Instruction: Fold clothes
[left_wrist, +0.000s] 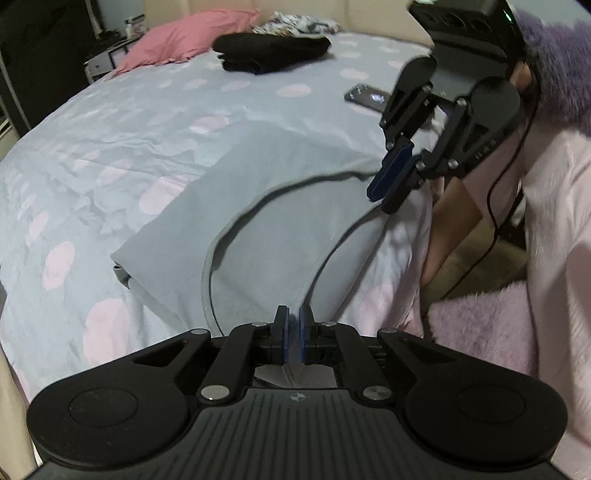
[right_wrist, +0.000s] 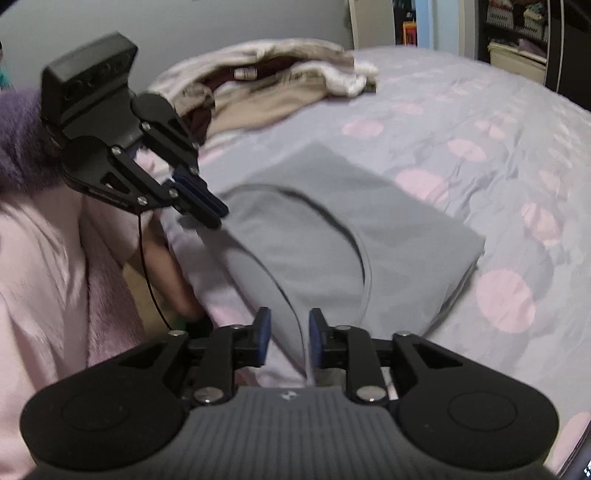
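Left gripper (left_wrist: 293, 338) jaws clenched on grey garment (left_wrist: 258, 206) hem, 6 o'clock; right gripper (right_wrist: 286, 341) jaws parted around the hem. Garment lies flat on bed (left_wrist: 92, 147). Risk: right side slips free, skewing the fold.

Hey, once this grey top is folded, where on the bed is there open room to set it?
Open bedsheet lies between the grey top, the pink pillow and the black folded stack. Crowded: near the phone, and the beige clothes pile in the right wrist view.
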